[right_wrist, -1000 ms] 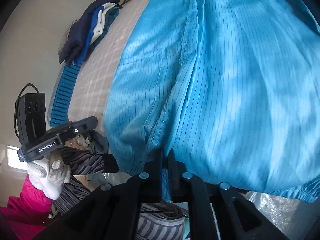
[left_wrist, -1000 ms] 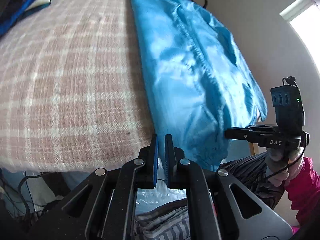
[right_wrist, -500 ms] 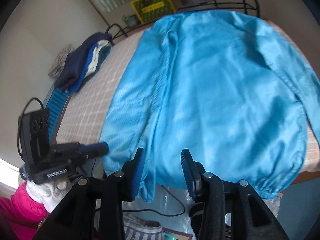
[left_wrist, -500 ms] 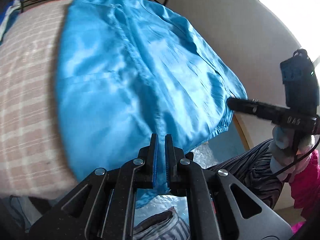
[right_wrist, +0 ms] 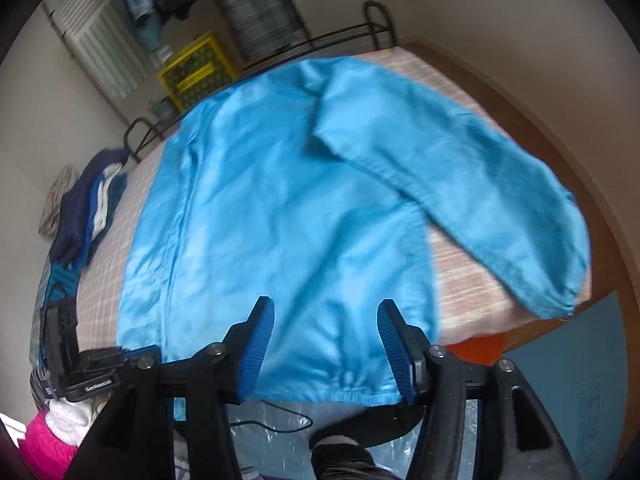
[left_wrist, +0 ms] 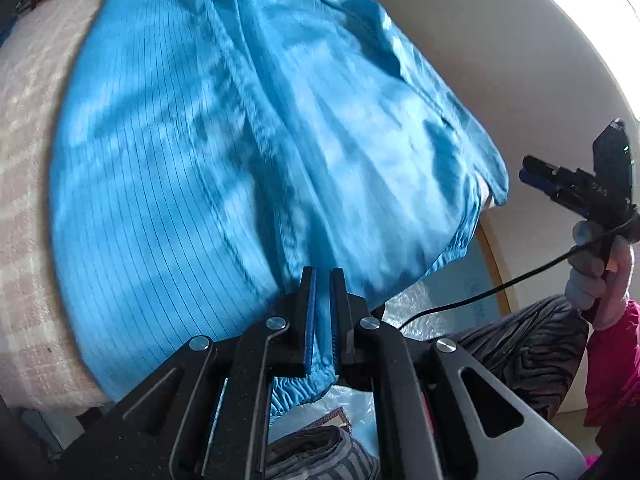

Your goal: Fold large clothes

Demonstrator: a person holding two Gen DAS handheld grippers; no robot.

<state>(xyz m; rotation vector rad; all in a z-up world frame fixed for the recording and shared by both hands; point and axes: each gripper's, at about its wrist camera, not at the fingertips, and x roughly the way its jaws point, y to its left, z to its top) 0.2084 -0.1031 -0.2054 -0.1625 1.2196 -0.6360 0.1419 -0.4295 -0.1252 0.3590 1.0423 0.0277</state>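
- The blue jacket (right_wrist: 280, 220) lies spread on the bed (right_wrist: 472, 280), a plaid-covered surface, with its gathered hem hanging over the near edge and one sleeve (right_wrist: 480, 200) lying out toward the right edge
- The left gripper (left_wrist: 322, 316) has its jaws pressed together on the hem near the jacket's front seam; blue fabric bunches between and below the pads
- The right gripper (right_wrist: 326, 344) has nothing between its blue pads (right_wrist: 256, 348); its jaws are opening, and the hem shows beyond them, apart from both
- The step in hand looks like flattening the jacket before the first fold. To do it well, the left grip should keep the hem taut at the near edge while the right hand goes for the loose sleeve, taking it near the cuff so it can be carried across the body without dragging the whole jacket
- The thin, slippery-looking cloth is likely to slide on the bed, so a low, slow carry seems wise
- Against the frame a second ago, the right gripper has let go of the hem it was pinching and pulled back and up, so much more of the jacket and the bed is in view
- The left gripper has stayed clamped but has shifted along the near edge, from the jacket's left border to its front seam
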